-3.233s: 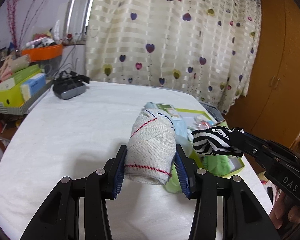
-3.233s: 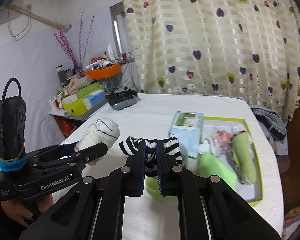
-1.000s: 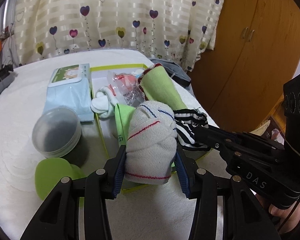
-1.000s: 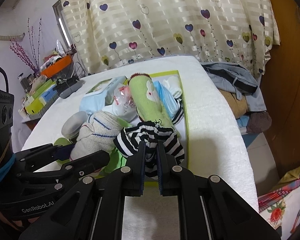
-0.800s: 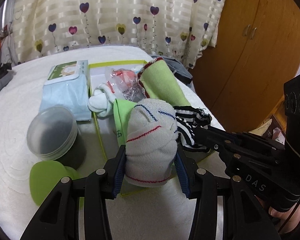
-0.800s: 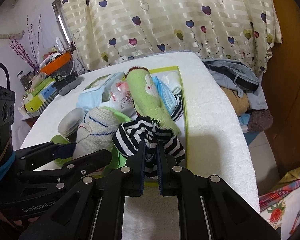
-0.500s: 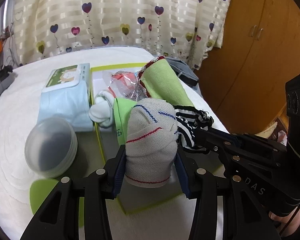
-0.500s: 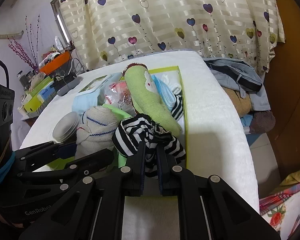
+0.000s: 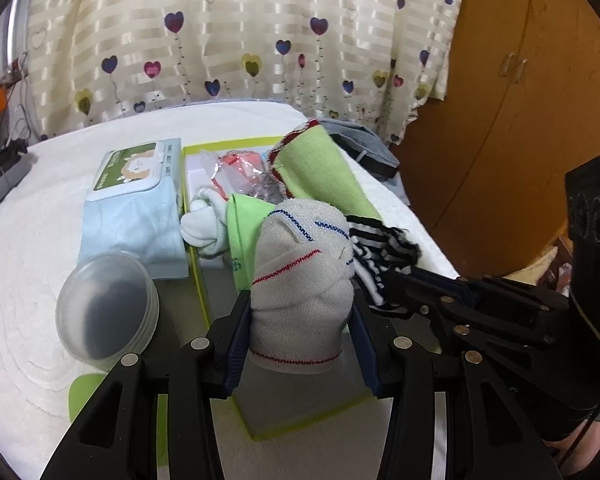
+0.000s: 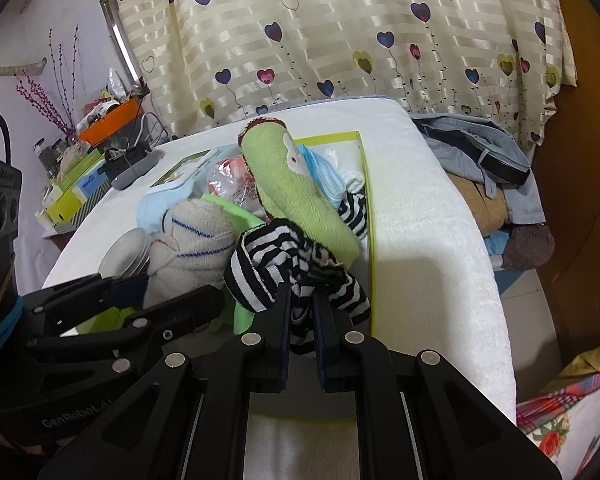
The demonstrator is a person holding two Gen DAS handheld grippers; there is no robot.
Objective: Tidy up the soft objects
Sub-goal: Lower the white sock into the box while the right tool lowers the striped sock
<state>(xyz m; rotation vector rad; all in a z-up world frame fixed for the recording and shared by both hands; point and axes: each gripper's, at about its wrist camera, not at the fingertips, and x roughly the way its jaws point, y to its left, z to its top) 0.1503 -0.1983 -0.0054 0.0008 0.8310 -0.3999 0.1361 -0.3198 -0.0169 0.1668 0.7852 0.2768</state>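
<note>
The left gripper (image 9: 300, 344) is showing matt black plastic with bright metal rivets, pressing a coarse-knit white rolled sock (image 9: 300, 280). At three o'clock, a striped sock (image 10: 288, 276) is looking soft and ribbed. A frosted plastic lid (image 9: 106, 308) is lying at nine o'clock on rough white towelling (image 9: 20, 280). At twelve o'clock a curtain (image 9: 220, 28) is gleaming satiny beside a smooth wooden wardrobe (image 9: 520, 100).

- We see a cream curtain (image 9: 236, 32) with coloured hearts.
- We see a wooden wardrobe (image 9: 512, 120) at right.
- We see a cluttered shelf (image 10: 80, 184) by a white wall (image 10: 40, 32).
</note>
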